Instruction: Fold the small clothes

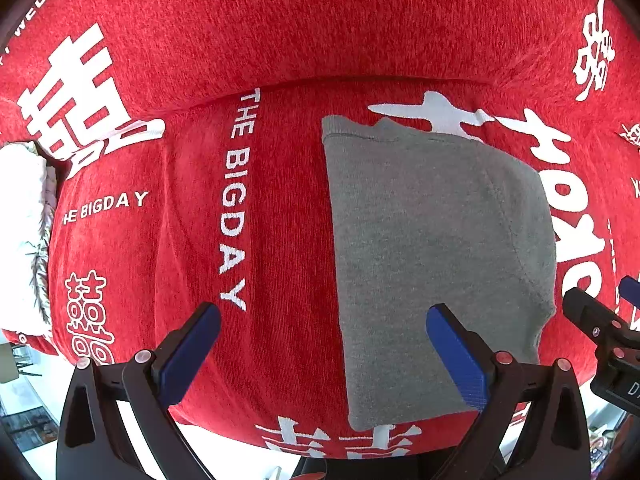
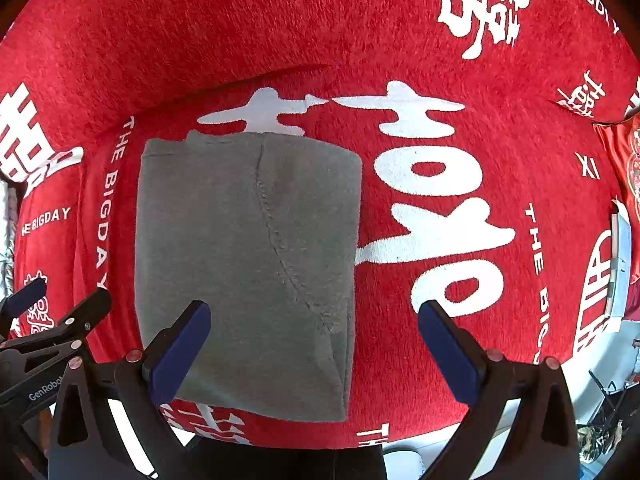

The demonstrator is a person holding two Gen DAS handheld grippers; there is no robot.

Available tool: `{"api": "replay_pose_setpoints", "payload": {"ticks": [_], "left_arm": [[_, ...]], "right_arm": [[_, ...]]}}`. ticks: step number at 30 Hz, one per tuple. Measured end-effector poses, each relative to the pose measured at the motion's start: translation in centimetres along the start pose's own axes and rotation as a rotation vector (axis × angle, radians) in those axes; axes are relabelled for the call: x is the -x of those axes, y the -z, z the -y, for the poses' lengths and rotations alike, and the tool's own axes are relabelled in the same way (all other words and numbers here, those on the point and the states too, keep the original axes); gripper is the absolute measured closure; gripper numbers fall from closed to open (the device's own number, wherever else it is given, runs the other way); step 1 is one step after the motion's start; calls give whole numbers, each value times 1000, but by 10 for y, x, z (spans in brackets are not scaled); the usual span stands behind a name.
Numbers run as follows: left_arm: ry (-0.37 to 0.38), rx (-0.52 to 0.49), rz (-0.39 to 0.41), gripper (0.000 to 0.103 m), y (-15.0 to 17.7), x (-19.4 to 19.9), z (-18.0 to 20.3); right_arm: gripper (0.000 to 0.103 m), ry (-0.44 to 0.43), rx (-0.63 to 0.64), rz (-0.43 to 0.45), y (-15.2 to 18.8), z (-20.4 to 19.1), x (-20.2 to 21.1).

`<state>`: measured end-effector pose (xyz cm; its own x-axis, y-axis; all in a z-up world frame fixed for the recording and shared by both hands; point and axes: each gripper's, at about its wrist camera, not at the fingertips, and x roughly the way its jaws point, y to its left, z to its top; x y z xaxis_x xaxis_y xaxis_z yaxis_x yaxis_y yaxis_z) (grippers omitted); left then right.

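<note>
The red cover (image 1: 280,240) with white lettering spreads over a cushioned seat, its back rising as a red wall (image 1: 320,20) along the far edge; whether this is a sofa or a padded bench cannot be told. The near edge curves away just under both grippers, and a pale floor shows below it. Wide stretches of the cover lie bare to the left of the cloth and to its right, up to the far edge.

At the left edge a white fluffy thing (image 1: 20,220) leans against the seat, well apart from the cloth. At the right edge a white flat object (image 2: 620,264) stands upright, also well apart.

The left gripper (image 1: 324,344) hangs above the near edge with its blue pads spread wide and empty, one pad over the bare cover and one over the cloth. The right gripper (image 2: 314,340) hovers likewise, released and holding nothing, just beside the left one.

The grey cloth (image 2: 248,264) lies flat in a folded rectangle, reaching from the near edge toward the far edge. A curved stitched seam (image 2: 280,240) runs across its top, and a hem lines its far end.
</note>
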<state>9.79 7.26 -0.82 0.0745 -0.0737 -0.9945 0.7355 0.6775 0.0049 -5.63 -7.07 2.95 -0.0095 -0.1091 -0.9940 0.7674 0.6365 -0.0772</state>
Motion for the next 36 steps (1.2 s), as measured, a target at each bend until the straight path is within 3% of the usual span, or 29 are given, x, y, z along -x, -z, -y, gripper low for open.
{"api": "replay_pose_setpoints", "payload": {"ticks": [36], "left_arm": [[-32, -2, 13, 0, 3, -5, -3]], "right_arm": [[0, 10, 8, -20, 6, -7, -9]]}}
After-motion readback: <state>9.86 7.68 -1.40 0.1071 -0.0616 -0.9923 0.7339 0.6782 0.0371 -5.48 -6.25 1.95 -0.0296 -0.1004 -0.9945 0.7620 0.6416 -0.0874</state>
